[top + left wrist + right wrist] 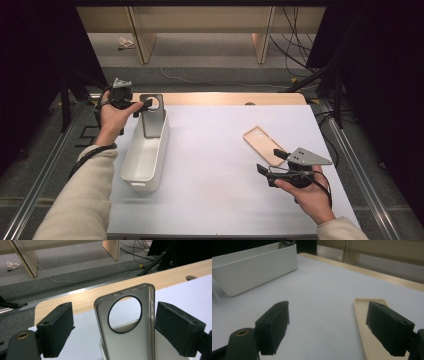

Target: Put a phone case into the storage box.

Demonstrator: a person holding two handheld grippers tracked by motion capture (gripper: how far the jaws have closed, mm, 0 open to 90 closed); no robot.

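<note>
A grey phone case (pixel 151 119) with a round camera hole stands upright at the far end of a white bin (pixel 161 147) on the table's left side. My left gripper (pixel 148 104) is open around the case's top. In the left gripper view the grey case (pixel 130 340) stands between the jaws of my left gripper (pixel 113 327), close to the right pad and well apart from the left one. A beige phone case (pixel 262 142) lies flat at the right. Just in front of it my right gripper (pixel 269 161) hovers open and holds nothing. The right gripper view shows my right gripper (pixel 327 325) beside the beige case (pixel 362 325), with the white bin (pixel 257 267) farther off.
A white sheet (pixel 215 150) covers the table, with a wooden strip (pixel 225 98) along its far edge. Metal rails run down both sides of the table. Beyond it are wooden furniture legs and cables on grey floor.
</note>
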